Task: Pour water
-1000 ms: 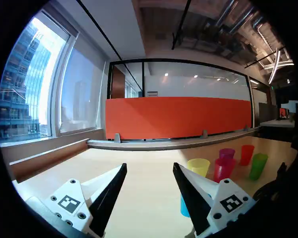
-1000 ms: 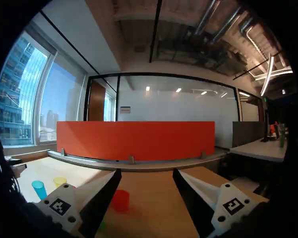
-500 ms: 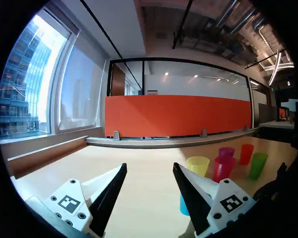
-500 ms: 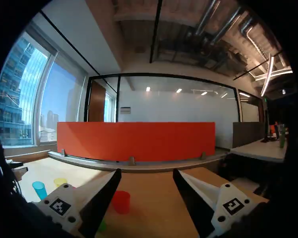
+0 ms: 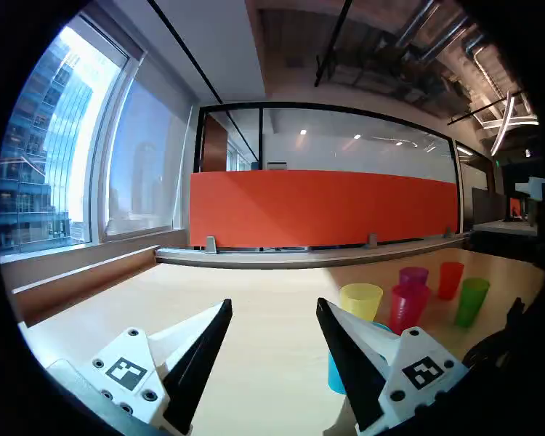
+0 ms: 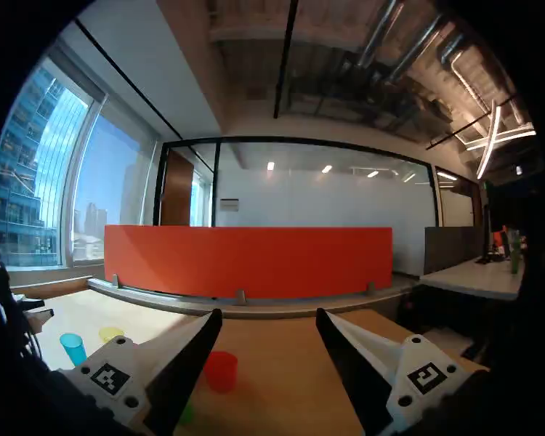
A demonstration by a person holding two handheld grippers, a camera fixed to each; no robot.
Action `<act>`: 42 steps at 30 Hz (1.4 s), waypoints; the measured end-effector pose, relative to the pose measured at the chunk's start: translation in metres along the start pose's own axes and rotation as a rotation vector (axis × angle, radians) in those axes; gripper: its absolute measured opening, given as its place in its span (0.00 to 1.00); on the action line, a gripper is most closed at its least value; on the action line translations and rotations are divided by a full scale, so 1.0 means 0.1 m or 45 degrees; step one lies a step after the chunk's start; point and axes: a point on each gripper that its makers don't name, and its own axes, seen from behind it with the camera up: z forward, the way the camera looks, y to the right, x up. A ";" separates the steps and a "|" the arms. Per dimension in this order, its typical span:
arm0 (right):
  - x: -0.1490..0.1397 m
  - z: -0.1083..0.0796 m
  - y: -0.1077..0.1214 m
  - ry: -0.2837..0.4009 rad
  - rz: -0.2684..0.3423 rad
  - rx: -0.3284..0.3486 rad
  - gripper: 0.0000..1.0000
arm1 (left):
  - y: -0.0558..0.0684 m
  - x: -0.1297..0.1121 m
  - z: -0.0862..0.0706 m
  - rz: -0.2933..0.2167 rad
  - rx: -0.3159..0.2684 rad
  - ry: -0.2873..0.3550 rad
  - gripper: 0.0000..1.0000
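left hand-held gripper [image 5: 272, 314]: fingers spread wide, empty, over light wooden tabletop [image 5: 258, 287]. right hand-held gripper [image 6: 269, 321]: same. translucent yellow plastic cup [image 5: 361, 300], pink plastic cup [image 5: 408, 307]: centre right, left gripper view. bare tabletop lower left; orange partition panel [image 5: 323, 211] at far edge.

You have upright plastic cups clustered at right on the table [image 5: 272, 341]: yellow cup [image 5: 361, 300], pink cup [image 5: 408, 307], purple cup [image 5: 414, 275], red cup [image 5: 450, 280], green cup [image 5: 472, 302]. The blue cup [image 5: 335, 374] is nearest and half hidden.
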 end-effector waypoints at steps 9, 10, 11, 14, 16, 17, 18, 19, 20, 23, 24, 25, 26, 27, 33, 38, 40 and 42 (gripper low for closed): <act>0.01 -0.01 0.01 0.001 -0.002 -0.002 1.00 | 0.00 0.00 0.00 0.002 -0.001 0.000 0.86; 0.01 -0.01 0.01 0.002 -0.002 -0.002 1.00 | 0.00 0.00 0.00 0.002 -0.001 0.000 0.86; 0.01 -0.02 0.02 0.002 -0.002 -0.003 1.00 | 0.00 0.00 0.00 0.003 -0.001 0.000 0.86; 0.01 -0.03 0.01 0.004 -0.006 0.000 1.00 | 0.01 -0.01 0.00 0.004 -0.003 -0.002 0.86; 0.00 -0.04 0.01 0.003 -0.010 0.003 1.00 | 0.01 -0.01 0.00 0.004 -0.003 -0.002 0.86; 0.00 -0.04 0.01 0.003 -0.013 0.005 1.00 | 0.01 -0.01 0.00 0.004 -0.002 -0.002 0.86; 0.00 -0.05 0.01 0.004 -0.016 0.006 1.00 | 0.01 -0.01 0.00 0.004 -0.002 -0.002 0.86; 0.00 -0.05 0.01 0.006 -0.019 0.008 1.00 | 0.01 -0.01 0.00 0.004 -0.002 -0.002 0.86; 0.00 -0.06 0.01 0.008 -0.022 0.010 1.00 | 0.01 -0.01 0.00 0.005 -0.002 -0.002 0.86; 0.00 -0.06 0.00 0.015 -0.030 0.018 1.00 | 0.01 -0.01 0.00 0.004 -0.002 -0.002 0.86; 0.00 -0.07 -0.01 0.018 -0.033 0.021 1.00 | 0.01 -0.01 0.00 0.005 -0.002 -0.002 0.86; 0.01 -0.07 -0.01 0.021 -0.036 0.024 1.00 | 0.01 -0.01 0.00 0.005 -0.002 -0.002 0.86; 0.01 -0.07 -0.01 0.024 -0.040 0.027 1.00 | 0.01 -0.01 0.00 0.005 -0.002 -0.002 0.86; 0.01 -0.07 -0.01 0.025 -0.046 0.029 1.00 | 0.01 -0.01 0.00 0.005 -0.002 -0.002 0.86; -0.04 -0.04 0.02 0.026 -0.085 0.036 1.00 | 0.00 -0.01 -0.01 0.005 -0.002 -0.002 0.86; -0.09 0.00 0.03 0.033 -0.105 0.039 1.00 | 0.00 -0.02 -0.01 0.005 -0.002 -0.002 0.86; -0.11 0.03 0.04 0.039 -0.112 0.038 1.00 | 0.00 -0.01 -0.01 0.005 -0.002 -0.002 0.86; -0.13 0.05 0.04 0.046 -0.116 0.036 1.00 | 0.01 -0.01 -0.01 0.005 -0.002 -0.002 0.86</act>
